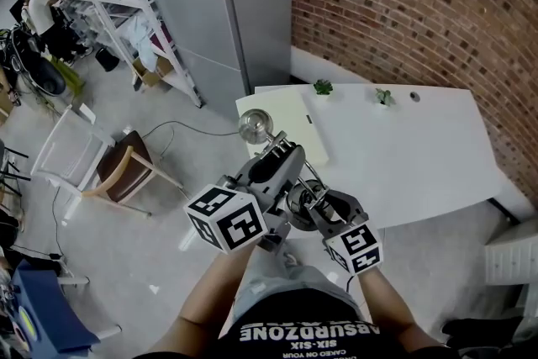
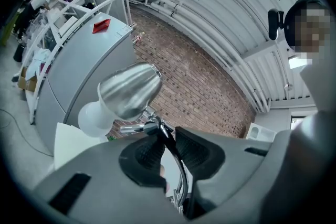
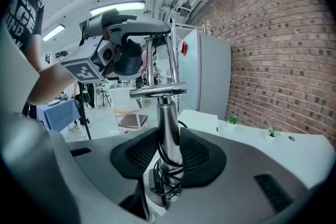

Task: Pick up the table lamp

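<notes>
The pick-up looks all but done. The lamp (image 1: 255, 127) hangs in the air just off the near corner of the white worktop (image 1: 420, 147), and no part of it can be seen resting on that worktop. Its head shows over the corner and its foot sits on the person's side of the edge. By my reading, what is left is to carry it clear and to firm up the upper hold.

The right gripper (image 3: 167, 147) does the carrying. Its jaws are clamped on the thick post (image 3: 168, 128), with both pads pressed against the metal, low down near the foot. The left gripper (image 2: 167, 139) has its jaws a little apart around the thin upper arm (image 2: 180, 182). The arm lies along one pad and a strip of light shows on its other side, so it seems to be steadied rather than pinched.

The lamp is polished chrome throughout. A bell-shaped shade (image 2: 128, 89) sits at the top, with a round white bulb (image 2: 94, 117) sticking out of its mouth. Thin rods run from it to a short crossbar (image 3: 157, 91) on top of the post. A black cable (image 3: 167, 186) is wound in loops round the post's lower end. With such slick metal and a jointed top, it could swing or slip if the low grip loosens.
</notes>
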### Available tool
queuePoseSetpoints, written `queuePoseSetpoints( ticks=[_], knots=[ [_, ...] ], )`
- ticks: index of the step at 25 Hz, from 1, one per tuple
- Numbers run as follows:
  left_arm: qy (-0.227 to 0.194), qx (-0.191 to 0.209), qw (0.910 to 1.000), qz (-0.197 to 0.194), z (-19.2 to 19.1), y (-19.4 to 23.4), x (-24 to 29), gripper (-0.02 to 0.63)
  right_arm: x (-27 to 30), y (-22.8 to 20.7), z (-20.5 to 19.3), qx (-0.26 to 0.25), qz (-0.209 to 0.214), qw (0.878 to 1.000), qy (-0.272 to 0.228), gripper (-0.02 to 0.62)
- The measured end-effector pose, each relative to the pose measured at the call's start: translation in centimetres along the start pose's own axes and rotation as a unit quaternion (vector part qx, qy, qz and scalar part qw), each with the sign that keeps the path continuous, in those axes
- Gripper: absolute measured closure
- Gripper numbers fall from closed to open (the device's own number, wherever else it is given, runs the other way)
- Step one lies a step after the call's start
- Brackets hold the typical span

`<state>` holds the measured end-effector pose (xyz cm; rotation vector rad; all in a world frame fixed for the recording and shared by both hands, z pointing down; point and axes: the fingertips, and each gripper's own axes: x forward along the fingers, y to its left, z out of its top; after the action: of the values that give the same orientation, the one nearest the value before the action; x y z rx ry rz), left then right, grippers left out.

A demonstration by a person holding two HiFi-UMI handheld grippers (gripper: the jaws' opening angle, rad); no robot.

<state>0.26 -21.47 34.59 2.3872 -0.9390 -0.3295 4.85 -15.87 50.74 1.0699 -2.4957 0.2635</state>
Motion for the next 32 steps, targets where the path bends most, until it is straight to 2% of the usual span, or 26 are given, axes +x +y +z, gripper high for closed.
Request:
queuePoseSetpoints(
  ticks=[22, 32],
  knots=[
    [-0.010, 0.052, 0.9984, -0.020, 4.0, -2.8, 0.5, 0.529, -1.6, -0.5, 4.7, 0.000, -0.017, 0.999, -0.047, 0.466],
    [-0.018, 0.063, 0.9975, -0.027, 5.3, -4.2, 0.7, 0.528, -2.7, -0.7, 6.4, 0.000, -0.016, 0.997, -0.072, 0.466]
  ],
)
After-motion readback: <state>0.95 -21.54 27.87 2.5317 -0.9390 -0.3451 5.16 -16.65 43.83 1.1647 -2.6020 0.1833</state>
